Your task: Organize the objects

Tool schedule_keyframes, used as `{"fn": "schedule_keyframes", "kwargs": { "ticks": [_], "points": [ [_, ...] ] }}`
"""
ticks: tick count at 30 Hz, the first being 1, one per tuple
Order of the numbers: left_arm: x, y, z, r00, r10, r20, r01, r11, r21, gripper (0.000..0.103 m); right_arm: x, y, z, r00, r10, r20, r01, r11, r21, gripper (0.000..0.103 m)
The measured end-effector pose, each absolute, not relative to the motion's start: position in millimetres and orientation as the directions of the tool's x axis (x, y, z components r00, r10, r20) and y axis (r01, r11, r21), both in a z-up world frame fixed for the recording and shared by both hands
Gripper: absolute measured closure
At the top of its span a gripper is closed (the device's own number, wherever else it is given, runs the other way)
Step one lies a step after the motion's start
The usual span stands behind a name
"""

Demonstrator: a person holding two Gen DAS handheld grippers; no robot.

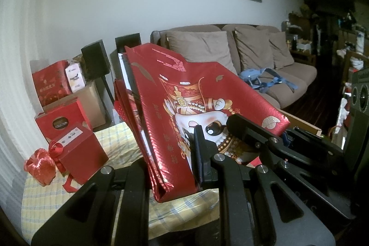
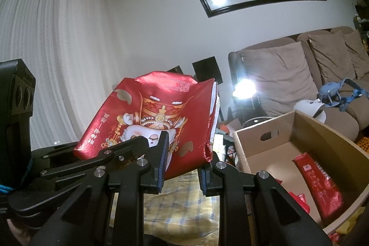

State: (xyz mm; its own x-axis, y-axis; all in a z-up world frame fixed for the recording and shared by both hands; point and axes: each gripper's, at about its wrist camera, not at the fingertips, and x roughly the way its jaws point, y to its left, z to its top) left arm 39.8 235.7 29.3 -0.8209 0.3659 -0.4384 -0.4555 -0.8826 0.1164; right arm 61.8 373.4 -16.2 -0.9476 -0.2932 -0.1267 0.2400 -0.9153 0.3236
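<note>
Red bag up in air above yellow checked bench, folded flat, long way slanting up toward wall, printed face up. Left claw pinching bag's near bottom edge. Right claw pinching other bottom corner. Cardboard box beside bench, red packet lying inside.

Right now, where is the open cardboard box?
In the right wrist view, the cardboard box sits at the right, beside the checked cloth and in front of the sofa, to the right of the red gift bag.
</note>
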Motion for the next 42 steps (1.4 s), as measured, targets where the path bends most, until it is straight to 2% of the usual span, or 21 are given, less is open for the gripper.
{"fn": "schedule_keyframes", "kwargs": {
  "ticks": [42],
  "points": [
    [32, 258, 28, -0.804, 0.414, -0.426, -0.493, -0.865, 0.090, 0.087, 63, 391, -8, -0.963, -0.233, -0.136, 0.189, -0.942, 0.276, 0.081]
  ]
}}
